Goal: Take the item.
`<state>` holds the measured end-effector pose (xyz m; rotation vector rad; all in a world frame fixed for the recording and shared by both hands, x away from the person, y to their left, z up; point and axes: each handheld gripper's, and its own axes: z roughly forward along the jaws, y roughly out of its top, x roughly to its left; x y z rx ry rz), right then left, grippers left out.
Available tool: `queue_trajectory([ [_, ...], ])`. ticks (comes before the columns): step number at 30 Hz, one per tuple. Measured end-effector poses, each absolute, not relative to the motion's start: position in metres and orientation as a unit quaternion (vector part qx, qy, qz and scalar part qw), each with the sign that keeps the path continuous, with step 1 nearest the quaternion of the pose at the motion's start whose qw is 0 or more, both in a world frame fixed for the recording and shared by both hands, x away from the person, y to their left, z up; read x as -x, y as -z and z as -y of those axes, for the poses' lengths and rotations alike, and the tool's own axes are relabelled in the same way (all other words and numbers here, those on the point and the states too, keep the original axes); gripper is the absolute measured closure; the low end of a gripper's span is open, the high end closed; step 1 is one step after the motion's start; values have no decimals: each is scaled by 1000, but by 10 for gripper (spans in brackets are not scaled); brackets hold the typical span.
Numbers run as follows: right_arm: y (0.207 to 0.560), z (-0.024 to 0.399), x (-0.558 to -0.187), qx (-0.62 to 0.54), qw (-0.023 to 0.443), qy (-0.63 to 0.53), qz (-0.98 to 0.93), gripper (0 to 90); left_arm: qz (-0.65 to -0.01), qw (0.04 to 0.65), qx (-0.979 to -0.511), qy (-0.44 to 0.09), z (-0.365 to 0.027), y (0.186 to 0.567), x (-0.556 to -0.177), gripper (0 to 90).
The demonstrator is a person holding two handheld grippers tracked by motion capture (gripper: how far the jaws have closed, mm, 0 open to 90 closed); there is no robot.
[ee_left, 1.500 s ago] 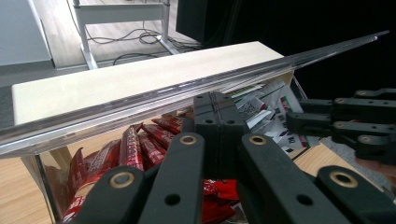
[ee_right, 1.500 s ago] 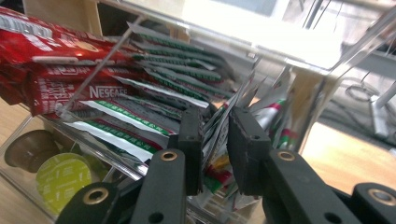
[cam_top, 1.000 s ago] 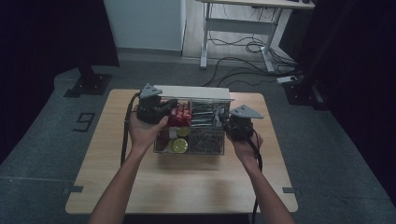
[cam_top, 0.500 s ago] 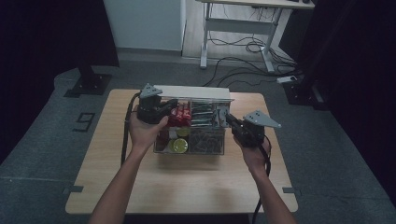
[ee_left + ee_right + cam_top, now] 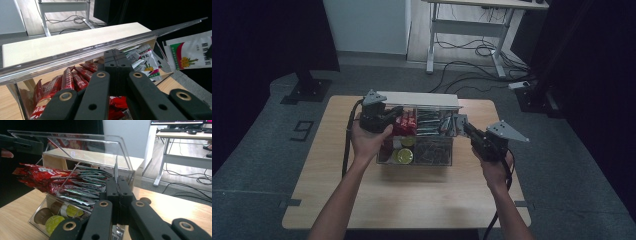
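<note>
Acrylic organizer box (image 5: 414, 150) on surface (image 5: 412, 195), lid raised.
Left hand-held gripper (image 5: 396, 113) jaws together at lid; right hand-held gripper (image 5: 460, 124) clamps a sachet (image 5: 115, 171).

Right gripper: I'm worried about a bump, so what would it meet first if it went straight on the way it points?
Probably the clear organiser box. The right gripper, shut on a white packet, points at the box's near end wall; depth is hard to judge.

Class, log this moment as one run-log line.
left gripper: shut, at clear organizer | right gripper: shut on white sachet | organizer holds red sachets, capsules
</note>
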<state>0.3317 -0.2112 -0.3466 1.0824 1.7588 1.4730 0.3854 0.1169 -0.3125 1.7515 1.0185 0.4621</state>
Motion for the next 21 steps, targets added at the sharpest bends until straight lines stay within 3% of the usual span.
queue_trajectory([
  [21,362,242,-331,-434,295,-554,-647,890,-422,506,-727,-194,-118,312,-384,900],
])
